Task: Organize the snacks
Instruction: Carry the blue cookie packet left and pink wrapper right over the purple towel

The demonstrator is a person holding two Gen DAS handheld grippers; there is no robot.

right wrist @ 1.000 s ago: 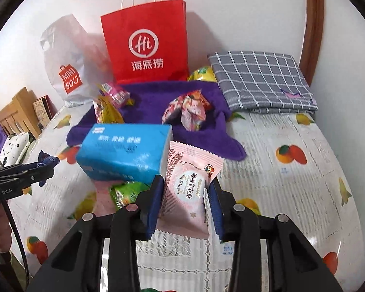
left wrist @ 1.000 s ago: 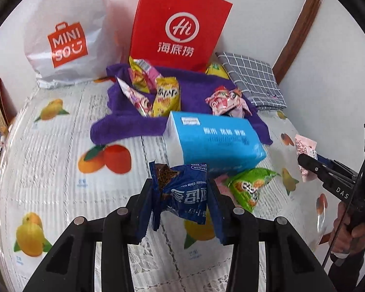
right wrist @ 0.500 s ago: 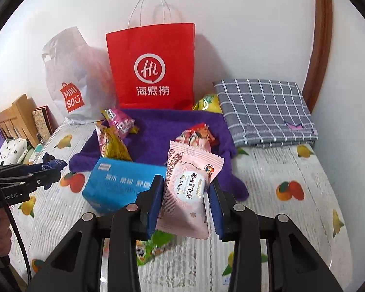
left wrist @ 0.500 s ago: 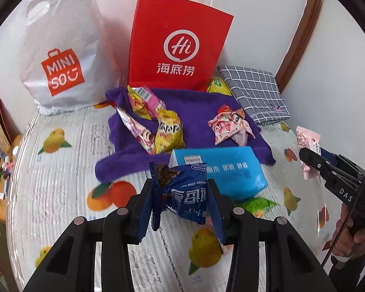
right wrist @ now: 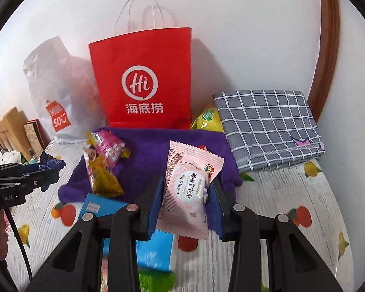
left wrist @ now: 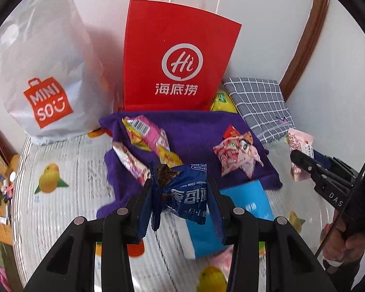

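My left gripper is shut on a dark blue cookie packet, held above the table in front of the purple towel. My right gripper is shut on a pink snack packet, also raised; it shows at the right of the left wrist view. On the towel lie a pink-yellow packet, a yellow packet and a red-pink packet. A red paper bag stands behind the towel.
A white MINISO bag stands at the back left. A folded grey checked cloth lies at the back right. A blue tissue pack and a green packet lie on the fruit-print tablecloth below the grippers. A yellow packet sits beside the red bag.
Both grippers have risen and moved forward towards the red bag with their packets. The tissue pack and green packet have dropped lower in both views.
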